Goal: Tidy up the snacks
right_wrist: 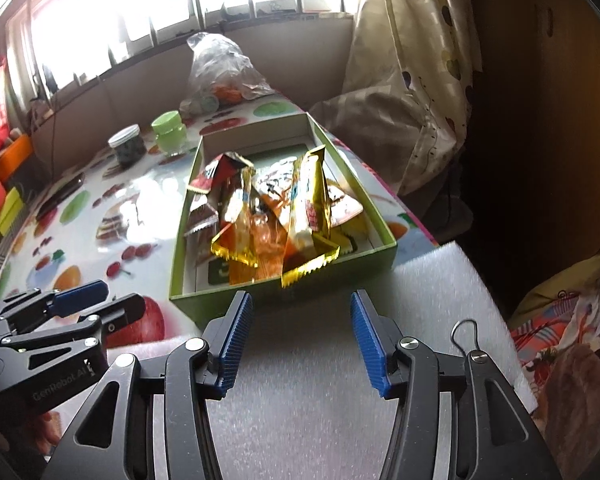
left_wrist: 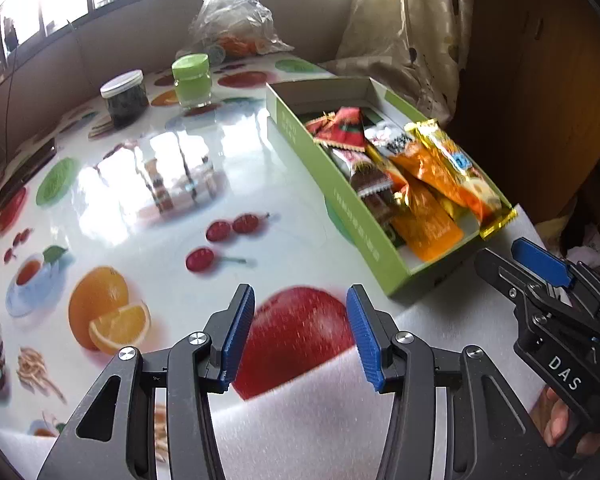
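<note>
Nearest my lenses, white foam sheet (right_wrist: 320, 360) covers the table's front edge, and both my tools hover over it with nothing between their blue pads. Left gripper (left_wrist: 300, 334) is spread wide above the fruit-print tablecloth (left_wrist: 140, 208); right gripper (right_wrist: 301, 338) is spread just short of the green box (right_wrist: 188, 240). That box lies on the cloth's right side, its near end on the foam, packed with snack packets (right_wrist: 268, 216), gold and orange wrappers uppermost. Farther back stand a green-lidded jar (left_wrist: 191, 80) and a white-lidded jar (left_wrist: 124, 98), close together.
</note>
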The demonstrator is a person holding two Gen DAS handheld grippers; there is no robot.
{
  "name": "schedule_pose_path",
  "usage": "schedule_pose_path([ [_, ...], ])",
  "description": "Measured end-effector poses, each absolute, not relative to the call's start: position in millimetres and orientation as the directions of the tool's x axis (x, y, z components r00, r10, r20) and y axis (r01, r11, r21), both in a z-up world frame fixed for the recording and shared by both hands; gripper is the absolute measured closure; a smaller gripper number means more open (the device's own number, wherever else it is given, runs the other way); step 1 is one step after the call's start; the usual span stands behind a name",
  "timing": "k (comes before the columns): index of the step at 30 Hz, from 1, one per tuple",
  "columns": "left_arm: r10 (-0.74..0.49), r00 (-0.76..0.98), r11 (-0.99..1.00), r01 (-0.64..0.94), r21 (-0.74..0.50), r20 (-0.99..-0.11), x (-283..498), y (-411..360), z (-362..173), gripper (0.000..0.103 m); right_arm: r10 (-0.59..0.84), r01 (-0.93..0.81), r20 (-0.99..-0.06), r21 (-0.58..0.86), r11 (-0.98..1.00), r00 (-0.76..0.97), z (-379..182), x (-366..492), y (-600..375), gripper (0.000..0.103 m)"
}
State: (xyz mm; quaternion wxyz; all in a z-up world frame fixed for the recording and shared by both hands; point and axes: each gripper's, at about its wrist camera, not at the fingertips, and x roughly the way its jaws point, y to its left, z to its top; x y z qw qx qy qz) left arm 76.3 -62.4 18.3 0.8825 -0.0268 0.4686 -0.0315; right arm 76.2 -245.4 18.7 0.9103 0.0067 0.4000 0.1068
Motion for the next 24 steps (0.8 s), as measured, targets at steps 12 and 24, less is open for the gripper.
schedule_pose_path([
  [12,-0.062,0.557,0.998,0.015,-0.064,-0.828,61.3,-63.4,5.0,0.054,0.161,-0.185,-0.752,0.053,0.981,0.639,0.1,59.9,-238.4,0.050],
  [24,-0.027,0.609,0.999,-0.009,-0.041,-0.793,54.2,-66.2,-1.3,0.051,0.115,-0.165,-0.723,0.002,0.986,0.682,-5.2,51.3,-234.4,0.049],
])
